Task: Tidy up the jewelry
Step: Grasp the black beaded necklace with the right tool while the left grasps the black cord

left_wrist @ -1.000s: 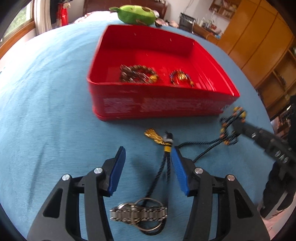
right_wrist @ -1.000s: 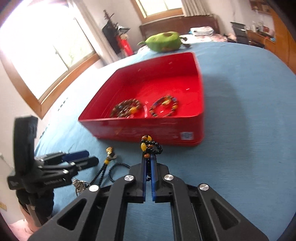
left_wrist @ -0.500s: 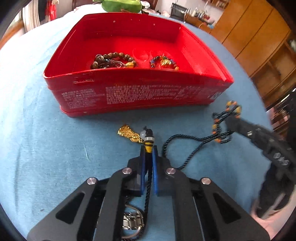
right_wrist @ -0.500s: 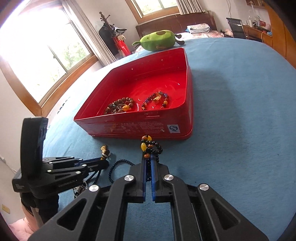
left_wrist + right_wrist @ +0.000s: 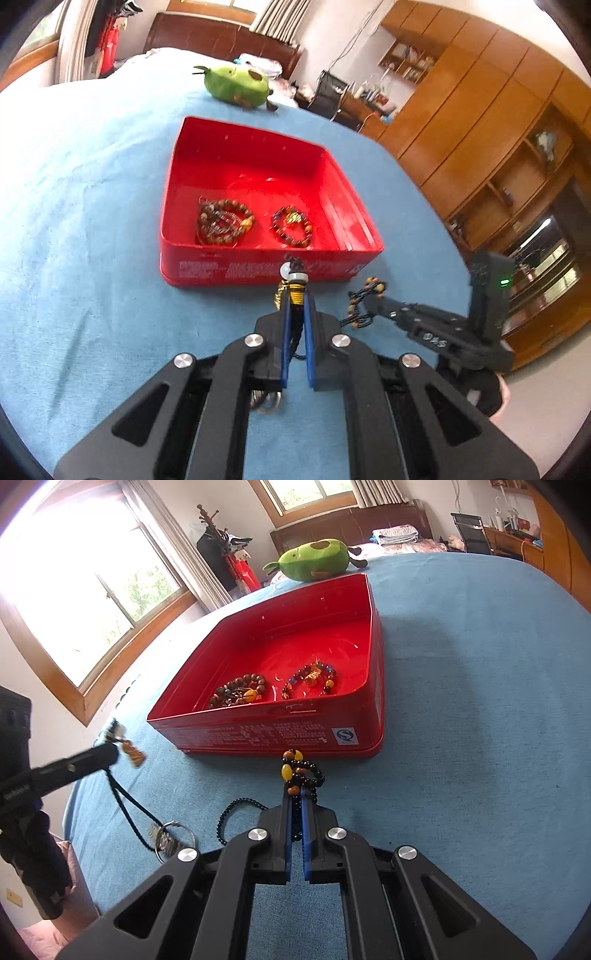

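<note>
In the box: two bead bracelets lie on the floor of the red tin box [image 5: 258, 177], a brown wooden one [image 5: 224, 226] on the left and a dark multicolour one [image 5: 291, 226] on the right, near each other but apart. I judge this part as done.

My left hand-held gripper [image 5: 295, 295]: the jaws are closed on the black cord pendant [image 5: 294, 282], just under its yellow wrapping. The gold charm [image 5: 133, 754] hangs free above the bed. The cord goes down to a metal ring [image 5: 173, 836] that seems to rest on the blue bed cover [image 5: 480, 738].

My right hand-held gripper [image 5: 295, 794]: the jaws are closed on the black bead strand [image 5: 300, 771] with amber and brown beads. Its bundle stands above the fingertips, in front of the near wall of the box, and a loop trails down to the cover.

Where they are: both pieces are outside the box, on its near side.

What is left: to carry each piece over the near wall and let it go inside, with the cord and ring following.

Progress, my estimate: about half; two pieces stored, two in my grip.

Other: a green plush toy [image 5: 314, 561] lies behind the box and is no part of the job.
</note>
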A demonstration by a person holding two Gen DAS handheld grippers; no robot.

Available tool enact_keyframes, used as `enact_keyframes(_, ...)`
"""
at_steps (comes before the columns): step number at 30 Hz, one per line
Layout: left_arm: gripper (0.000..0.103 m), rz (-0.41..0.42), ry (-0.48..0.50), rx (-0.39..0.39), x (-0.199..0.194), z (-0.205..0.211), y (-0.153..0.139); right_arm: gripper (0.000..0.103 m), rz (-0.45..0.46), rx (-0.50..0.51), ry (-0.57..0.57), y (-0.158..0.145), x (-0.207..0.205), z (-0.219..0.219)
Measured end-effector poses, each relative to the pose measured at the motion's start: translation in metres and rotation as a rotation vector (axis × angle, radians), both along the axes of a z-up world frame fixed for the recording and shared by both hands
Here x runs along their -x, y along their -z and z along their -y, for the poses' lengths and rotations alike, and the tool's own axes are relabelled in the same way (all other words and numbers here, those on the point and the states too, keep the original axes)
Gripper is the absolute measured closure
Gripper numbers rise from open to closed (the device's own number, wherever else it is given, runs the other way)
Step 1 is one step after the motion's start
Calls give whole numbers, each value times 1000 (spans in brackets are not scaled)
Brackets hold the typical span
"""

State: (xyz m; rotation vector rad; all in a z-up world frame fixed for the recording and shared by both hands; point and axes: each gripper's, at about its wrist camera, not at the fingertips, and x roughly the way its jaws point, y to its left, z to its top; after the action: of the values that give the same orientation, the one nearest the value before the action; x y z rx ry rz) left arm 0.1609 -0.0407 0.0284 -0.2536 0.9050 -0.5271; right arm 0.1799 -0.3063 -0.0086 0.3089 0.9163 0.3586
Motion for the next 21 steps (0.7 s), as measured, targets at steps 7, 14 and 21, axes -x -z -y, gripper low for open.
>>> enact_keyframes(7,98,93,5,16,10,-1,-16,99,-8,2,2,1,-1,-1)
enact_keyframes(14,98,-37,-155,-122,-17,-29,32,99,-14,1,0,2,-1,-1)
enact_keyframes(21,93,-103,-177,-126,-17,-49,42,99,-18,6,1,2,-3,-2)
